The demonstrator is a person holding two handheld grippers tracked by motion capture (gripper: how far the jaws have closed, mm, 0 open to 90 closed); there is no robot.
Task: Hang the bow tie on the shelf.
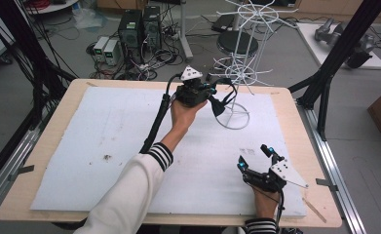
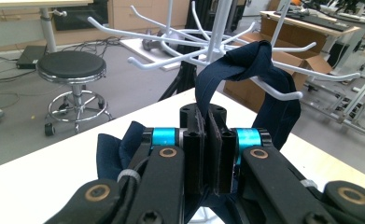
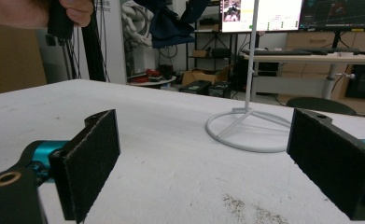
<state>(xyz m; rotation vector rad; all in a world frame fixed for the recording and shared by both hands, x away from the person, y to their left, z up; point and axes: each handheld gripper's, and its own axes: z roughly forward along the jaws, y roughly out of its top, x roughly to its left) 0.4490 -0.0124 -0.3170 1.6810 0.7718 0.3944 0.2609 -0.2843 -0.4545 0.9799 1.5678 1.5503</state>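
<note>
High view: the left tool (image 1: 212, 95) is held up at the far middle of the worktop (image 1: 47, 146), a pale wooden board covered by a white sheet. Its jaws are pressed together on a strip of dark navy cloth (image 1: 218, 105), right beside the white wire hanging rack with radiating hooked arms (image 1: 239, 73). The rack's ring base (image 1: 233, 117) stands on the sheet just right of the hand (image 1: 183, 114), whose sleeve is white with a black-and-white striped cuff.

Left gripper view: the navy cloth (image 2: 259, 79) rises from between the closed pads of the left tool (image 2: 209, 140), loops over one hooked arm of the rack (image 2: 283, 95) and hangs down the far side. More of the cloth bunches under the tool body. A black round stool (image 2: 72, 70) stands on the floor beyond the worktop edge.

Right gripper view: the right tool (image 3: 203, 168) lies low over the sheet with its two black pads spread wide and nothing between them. The ring base (image 3: 245, 130) is ahead of it.

High view: the right tool (image 1: 256, 158) rests at the near right of the worktop, well apart from the rack.
</note>
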